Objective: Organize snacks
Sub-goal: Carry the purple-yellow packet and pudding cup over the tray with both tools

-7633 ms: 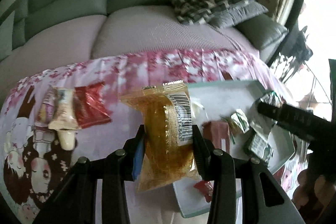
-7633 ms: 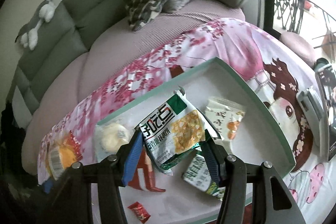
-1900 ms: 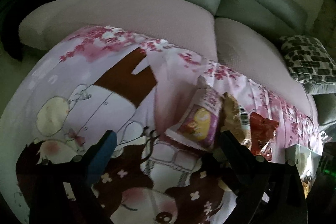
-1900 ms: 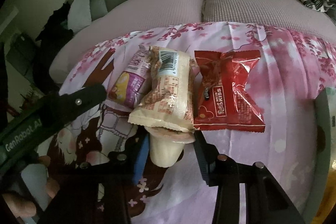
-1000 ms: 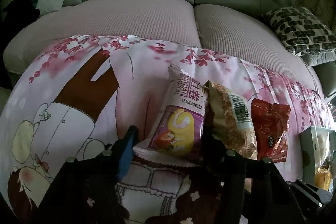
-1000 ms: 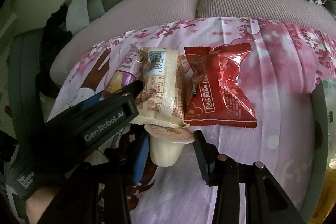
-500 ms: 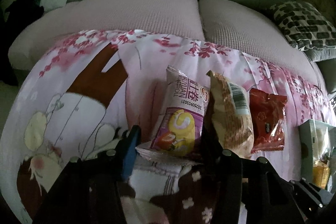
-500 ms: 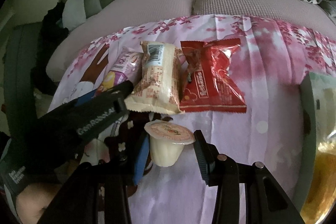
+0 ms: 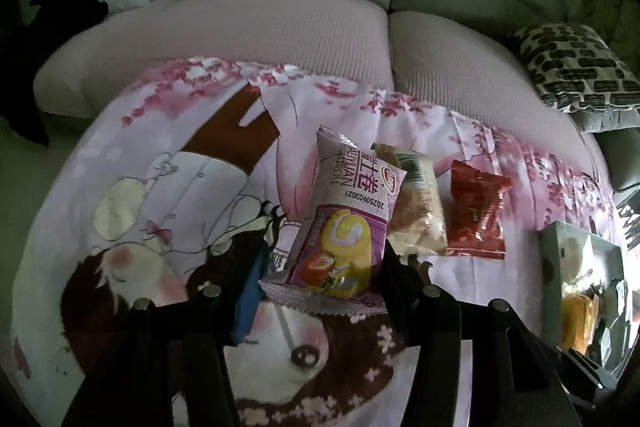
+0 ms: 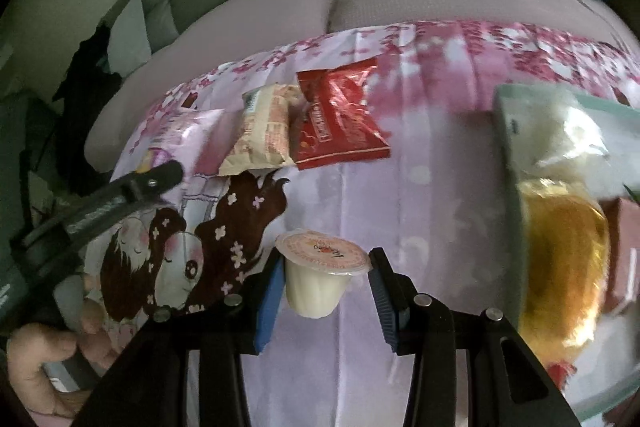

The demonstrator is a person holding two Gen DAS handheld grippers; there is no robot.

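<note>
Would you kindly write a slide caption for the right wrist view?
Right gripper holding a pudding cup above the floral cloth, beside the snack tray.

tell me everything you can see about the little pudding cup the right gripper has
The pudding cup is a small translucent plastic cup of creamy white filling, sealed by a round foil lid with reddish print. It sits between the fingers of the right gripper, lid tilted toward the camera, above the pink printed tablecloth. The blue-padded left finger touches its side; a small gap shows on the right, so a firm clamp cannot be confirmed.
</note>
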